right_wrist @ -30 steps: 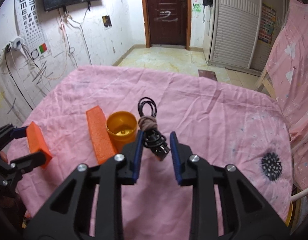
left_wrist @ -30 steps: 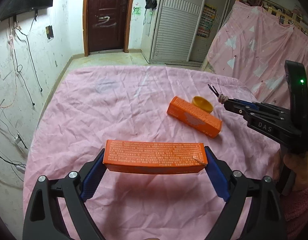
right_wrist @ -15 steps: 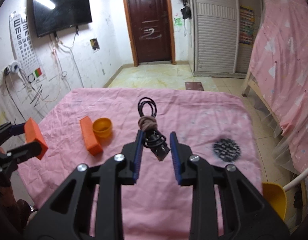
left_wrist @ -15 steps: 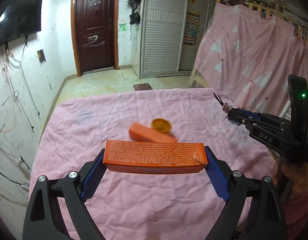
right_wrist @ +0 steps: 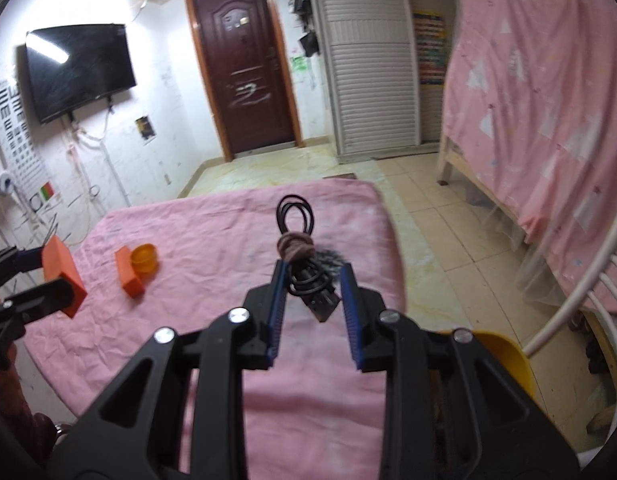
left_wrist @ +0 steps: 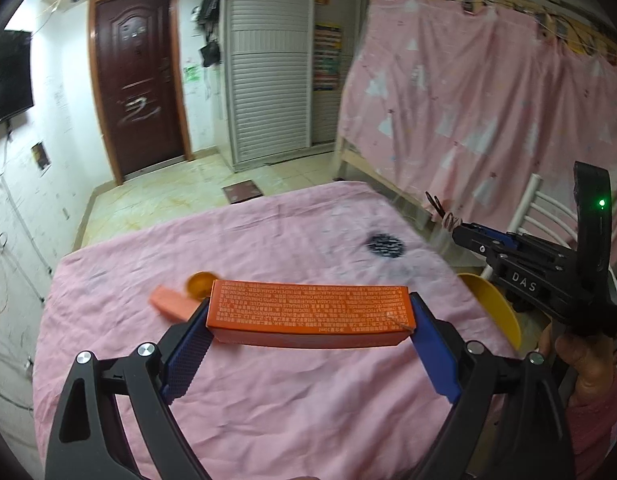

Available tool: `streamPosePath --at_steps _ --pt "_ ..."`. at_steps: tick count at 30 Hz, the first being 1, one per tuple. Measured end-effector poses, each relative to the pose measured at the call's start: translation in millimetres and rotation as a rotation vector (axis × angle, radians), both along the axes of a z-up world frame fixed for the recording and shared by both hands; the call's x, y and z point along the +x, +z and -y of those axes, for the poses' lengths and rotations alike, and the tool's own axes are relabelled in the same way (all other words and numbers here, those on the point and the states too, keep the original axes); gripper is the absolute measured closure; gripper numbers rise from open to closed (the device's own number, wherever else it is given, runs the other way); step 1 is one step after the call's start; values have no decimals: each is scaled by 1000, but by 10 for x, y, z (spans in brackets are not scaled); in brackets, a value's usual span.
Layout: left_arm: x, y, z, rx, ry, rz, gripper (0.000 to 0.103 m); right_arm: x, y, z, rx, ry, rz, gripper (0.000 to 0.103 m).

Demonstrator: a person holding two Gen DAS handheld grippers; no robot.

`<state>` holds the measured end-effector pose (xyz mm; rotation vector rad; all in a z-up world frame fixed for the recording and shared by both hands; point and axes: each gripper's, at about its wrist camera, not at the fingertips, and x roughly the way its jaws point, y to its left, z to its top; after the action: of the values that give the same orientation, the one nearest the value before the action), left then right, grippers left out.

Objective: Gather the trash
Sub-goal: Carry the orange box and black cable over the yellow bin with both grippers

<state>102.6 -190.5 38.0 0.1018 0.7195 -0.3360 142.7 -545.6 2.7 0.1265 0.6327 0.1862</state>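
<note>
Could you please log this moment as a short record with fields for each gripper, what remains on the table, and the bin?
left gripper: shut on orange box, held lengthwise, lifted off the table
right gripper: shut on coiled black cable
on pink tablecloth: second orange box beside orange cap
yellow bin: beside the table's right edge, contents not visible

The yellow bin [right_wrist: 504,354] sits mostly hidden behind the right tongs [right_wrist: 313,280] (its contents unseen).
</note>
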Motion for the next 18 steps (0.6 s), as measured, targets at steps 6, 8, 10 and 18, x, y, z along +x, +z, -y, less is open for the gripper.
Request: streamPosePath --at_steps 6,8,10,18 --pt "-9 -11 362 12 -58 -9 18 -155 29 449 25 -86 18 77" --pt "8 -7 476 9 -75 -17 18 -196 25 579 33 -112 21 77" --pt "32 3 600 2 -94 -27 18 -223 16 686 39 -133 22 77" --pt "131 30 1196 -29 -185 -60 18 -354 -21 1067 63 -209 23 77"
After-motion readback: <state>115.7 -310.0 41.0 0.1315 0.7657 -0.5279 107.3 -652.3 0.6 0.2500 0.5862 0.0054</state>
